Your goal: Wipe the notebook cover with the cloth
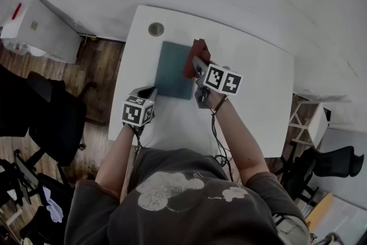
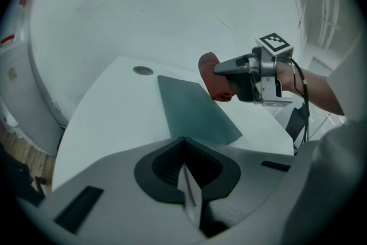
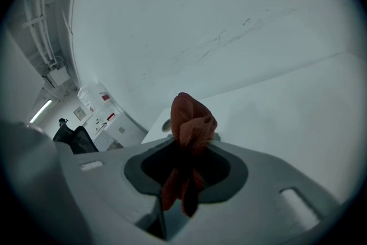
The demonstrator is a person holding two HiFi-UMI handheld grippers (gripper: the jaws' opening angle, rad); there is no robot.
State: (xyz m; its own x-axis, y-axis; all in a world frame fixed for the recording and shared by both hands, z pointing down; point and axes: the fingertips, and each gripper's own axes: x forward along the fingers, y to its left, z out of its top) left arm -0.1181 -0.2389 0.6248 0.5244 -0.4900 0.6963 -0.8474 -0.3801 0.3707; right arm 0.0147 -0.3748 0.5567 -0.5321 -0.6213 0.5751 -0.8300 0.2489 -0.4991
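A dark teal notebook (image 1: 174,70) lies flat on the white table (image 1: 252,83), toward its far left part. My right gripper (image 1: 196,65) is shut on a bunched red cloth (image 1: 193,56) and holds it over the notebook's right edge. In the right gripper view the cloth (image 3: 191,121) sticks up out of the shut jaws (image 3: 184,166). My left gripper (image 1: 147,92) sits at the notebook's near left corner, apart from it, shut with nothing in it. The left gripper view shows the notebook (image 2: 194,109) ahead of the jaws and the cloth (image 2: 213,78) above its far right side.
A round grommet hole (image 1: 156,28) lies in the table beyond the notebook. Black office chairs (image 1: 53,119) and a white cabinet (image 1: 41,28) stand left of the table. A white shelf (image 1: 310,117) and another chair (image 1: 337,161) stand at the right.
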